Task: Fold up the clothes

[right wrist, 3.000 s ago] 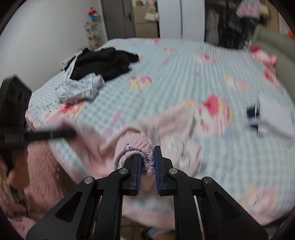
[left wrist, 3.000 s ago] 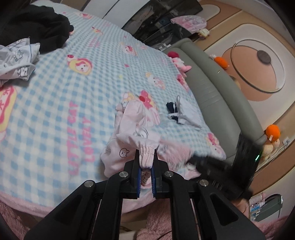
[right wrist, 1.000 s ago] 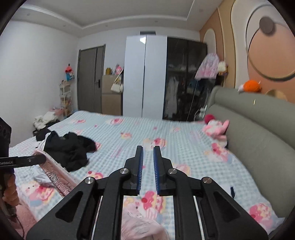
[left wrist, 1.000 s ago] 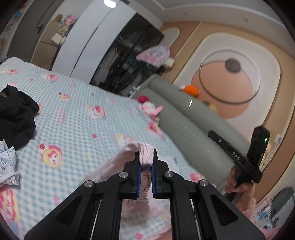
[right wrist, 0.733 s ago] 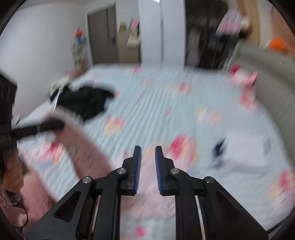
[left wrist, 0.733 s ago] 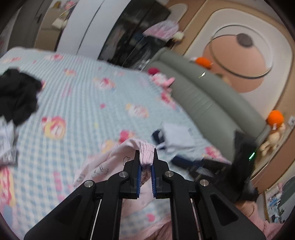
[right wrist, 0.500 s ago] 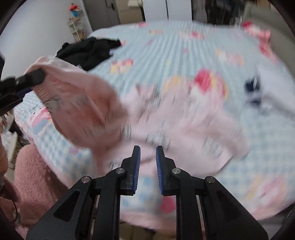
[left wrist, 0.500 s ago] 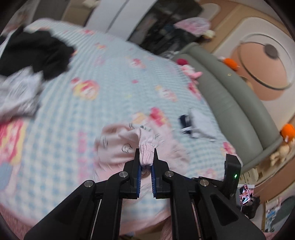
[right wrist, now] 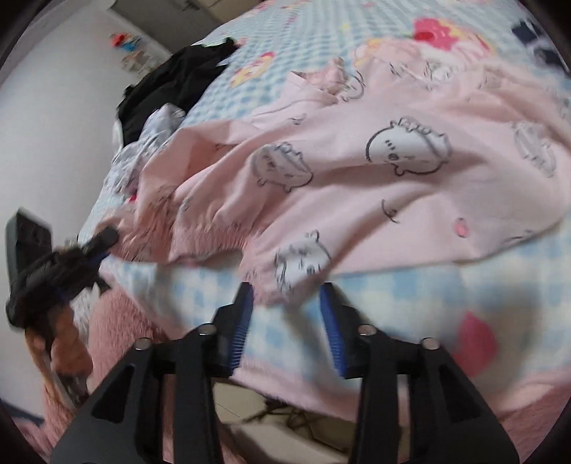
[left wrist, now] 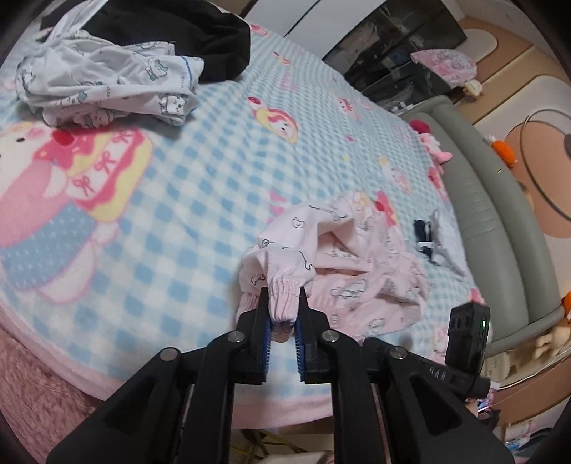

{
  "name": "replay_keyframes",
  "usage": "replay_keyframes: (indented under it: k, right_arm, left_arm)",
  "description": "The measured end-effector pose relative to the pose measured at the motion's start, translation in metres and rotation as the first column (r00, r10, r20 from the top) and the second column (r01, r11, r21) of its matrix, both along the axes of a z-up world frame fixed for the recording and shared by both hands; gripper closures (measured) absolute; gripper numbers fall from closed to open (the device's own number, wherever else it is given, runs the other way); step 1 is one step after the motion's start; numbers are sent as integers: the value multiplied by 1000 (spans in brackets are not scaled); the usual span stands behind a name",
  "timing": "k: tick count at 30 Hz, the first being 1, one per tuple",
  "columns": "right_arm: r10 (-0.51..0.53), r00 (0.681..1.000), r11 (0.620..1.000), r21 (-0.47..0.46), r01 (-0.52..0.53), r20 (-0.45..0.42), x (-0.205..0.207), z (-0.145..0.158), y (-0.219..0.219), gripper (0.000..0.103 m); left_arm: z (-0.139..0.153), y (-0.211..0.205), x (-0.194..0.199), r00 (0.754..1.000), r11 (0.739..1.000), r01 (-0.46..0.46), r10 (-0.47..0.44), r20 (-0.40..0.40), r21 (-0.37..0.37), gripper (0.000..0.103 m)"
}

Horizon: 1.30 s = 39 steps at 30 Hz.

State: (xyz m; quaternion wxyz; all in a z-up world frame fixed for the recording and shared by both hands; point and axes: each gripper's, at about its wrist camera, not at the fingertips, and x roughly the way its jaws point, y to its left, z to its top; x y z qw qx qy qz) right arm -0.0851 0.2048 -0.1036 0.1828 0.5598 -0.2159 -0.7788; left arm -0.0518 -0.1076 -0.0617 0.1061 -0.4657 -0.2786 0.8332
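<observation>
A pink pyjama garment (left wrist: 351, 262) with white cartoon prints lies crumpled on the blue checked blanket (left wrist: 200, 185) near the bed's front edge. My left gripper (left wrist: 282, 323) is shut on its gathered elastic band, which sticks up between the blue pads. In the right wrist view the garment (right wrist: 357, 167) spreads wide across the blanket. My right gripper (right wrist: 288, 316) is open, its fingers wide apart at the near hem, one printed corner just at the fingertips. The left gripper (right wrist: 91, 246) appears there at the left, pinching the elastic edge.
A white printed garment (left wrist: 107, 85) and a black one (left wrist: 185, 32) lie heaped at the far left of the bed. A small white and navy item (left wrist: 430, 237) sits beyond the pink garment. A grey padded headboard (left wrist: 499, 228) runs along the right. A pink fluffy sleeve (right wrist: 117, 335) shows below the bed edge.
The pink garment, held up in the air a second ago, has come down onto the blanket. My left gripper kept its hold. My right gripper dropped to the hem and its jaws spread wide.
</observation>
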Motion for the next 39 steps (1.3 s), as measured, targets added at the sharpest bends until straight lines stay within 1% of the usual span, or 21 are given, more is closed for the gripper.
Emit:
replay_keyframes:
  k: [2,4,5,6,7,8,10,13,15,16,18,20,23,25,27,28,29,31,32,37,39]
  right_arm:
    - [-46,998,997,-67,48,33,-5,-10,-1,53]
    - [-66,997,994,-84,68,33,-10,-17,-5,50]
    - [-55,998,997,-56,56,18,-11,-17,-9,57]
    - [-44,999,999,-29,44,3,-12,-16,-13,68]
    - [-33,999,999,-2,33,-20,-12,-12,-16,92]
    - [-32,998,999,15,33,-51,-11,-4,-15,97]
    - [-55,991,997,37,60,-119,-6,19,-4,100]
    - [-107,962,986,98,136,-251,5,66,22,100]
    - [-147,934,974,118,195,-326,15,95,45,100]
    - [-167,923,967,127,222,-346,19,104,56,100]
    - [-206,916,953,143,269,-345,28,111,76,100]
    - [-228,922,939,181,294,-314,35,100,87,100]
    - [-228,947,934,226,278,-225,47,66,89,100]
    - [-225,961,932,251,260,-160,55,42,89,100]
    - [-223,970,931,274,240,-95,63,18,89,100]
    - [-224,971,932,273,238,-80,66,12,90,100]
    - [-229,970,936,256,243,-85,69,15,92,99]
    - [-235,966,938,235,255,-106,72,23,95,96]
    - [-237,964,937,233,260,-121,74,29,97,93]
    - [-236,950,924,257,285,-205,77,64,102,81]
    - [-227,946,921,264,285,-231,71,78,105,79]
  left_arm:
    - [-4,-4,1,1000,1000,-3,3,4,10,70]
    - [-11,-9,1,1000,1000,-6,6,15,19,65]
    - [-14,-10,1,1000,1000,-7,7,21,15,68]
    - [-17,-11,0,1000,1000,-8,8,27,10,73]
    - [-16,-10,0,1000,1000,-9,10,24,-3,93]
    - [-12,-9,2,1000,1000,-7,7,6,1,93]
    - [-3,-7,5,999,1000,6,-5,-33,27,93]
    - [10,1,7,996,995,53,-46,-78,84,93]
    - [12,13,8,993,991,93,-86,-83,94,93]
    - [4,20,7,993,990,109,-104,-54,93,93]
    - [-13,35,6,990,986,140,-141,6,91,92]
    - [-30,50,5,982,981,170,-177,69,90,91]
    - [-63,67,12,959,978,203,-209,194,52,90]
    - [-69,71,18,954,976,217,-216,210,20,90]
    - [-63,67,20,956,975,220,-222,192,35,86]
    - [-58,64,21,957,974,222,-226,181,40,79]
    - [-52,62,22,959,973,228,-229,170,22,64]
    - [-39,57,25,961,971,240,-235,148,-14,55]
    - [-33,55,25,962,969,245,-238,136,-33,55]
    - [-14,64,-10,969,958,246,-240,57,-145,55]
    - [-6,67,-24,970,951,243,-243,25,-190,55]
